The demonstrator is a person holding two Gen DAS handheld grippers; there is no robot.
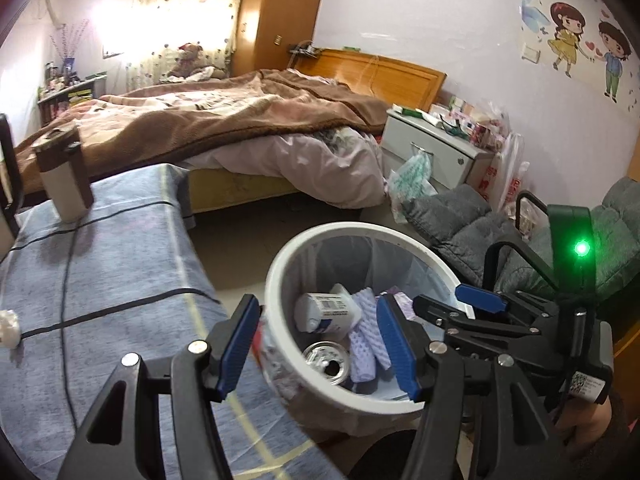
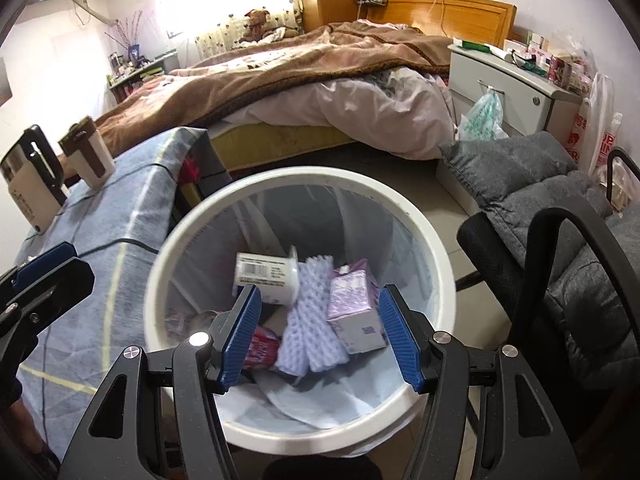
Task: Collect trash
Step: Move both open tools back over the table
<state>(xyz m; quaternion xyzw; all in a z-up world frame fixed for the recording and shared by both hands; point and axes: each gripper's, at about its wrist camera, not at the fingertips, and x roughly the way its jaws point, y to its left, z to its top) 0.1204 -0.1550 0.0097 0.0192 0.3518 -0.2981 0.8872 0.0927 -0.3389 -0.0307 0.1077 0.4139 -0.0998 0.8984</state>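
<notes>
A white round trash bin (image 1: 280,276) with a clear liner stands on the floor beside the table; it fills the right wrist view (image 2: 192,224). Inside lie a yogurt cup (image 2: 266,278), lilac foam netting (image 2: 310,320), a purple carton (image 2: 354,312), a red wrapper (image 2: 262,348) and a can (image 1: 326,362). My left gripper (image 1: 318,346) is open and empty above the bin's left rim. My right gripper (image 2: 320,338) is open and empty right over the bin; it also shows in the left wrist view (image 1: 446,306). A crumpled white tissue (image 1: 8,326) lies on the table's left edge.
The table with a blue-grey cloth (image 1: 100,280) carries a brown-and-white cup (image 1: 64,176) and a black cable (image 1: 68,304). A grey cushioned chair (image 2: 560,240) stands right of the bin. A bed (image 1: 240,120) and a white nightstand (image 1: 432,148) are behind.
</notes>
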